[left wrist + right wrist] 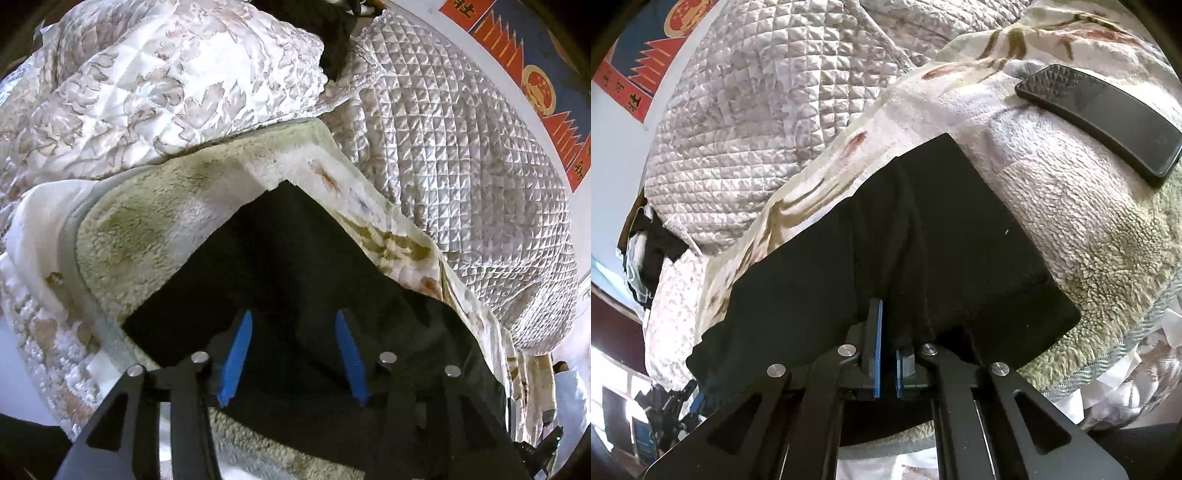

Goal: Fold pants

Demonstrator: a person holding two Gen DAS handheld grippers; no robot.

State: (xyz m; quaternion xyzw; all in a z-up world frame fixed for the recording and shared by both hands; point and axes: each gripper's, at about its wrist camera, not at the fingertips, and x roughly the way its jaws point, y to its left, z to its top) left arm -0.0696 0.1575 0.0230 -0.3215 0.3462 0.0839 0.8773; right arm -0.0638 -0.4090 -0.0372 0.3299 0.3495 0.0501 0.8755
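1. Right wrist view: right tongs (886, 350) clenched on near edge of black folded fabric pants (879, 236), spread over fleecy floral blanket (1089, 229) on bed.
2. Left wrist view: left tongs (293, 356) released, hovering over pants (295, 258).
3. Long axis crosswise to right tongs; right nearer.

Both fisheye views are bright and fairly sharp at the centre, with lines bowing hard toward the edges and a black ring of vignette closing off the corners. Daylight blows out the white quilt (122, 92) to near featureless glare in the left wrist view, and a blown-out window (613, 373) glows at the lower left of the right wrist view. The black pants (295, 258) (923, 240) read as an almost detail-free dark mass, and the phone (1104, 118) carries a soft sheen on its glass.
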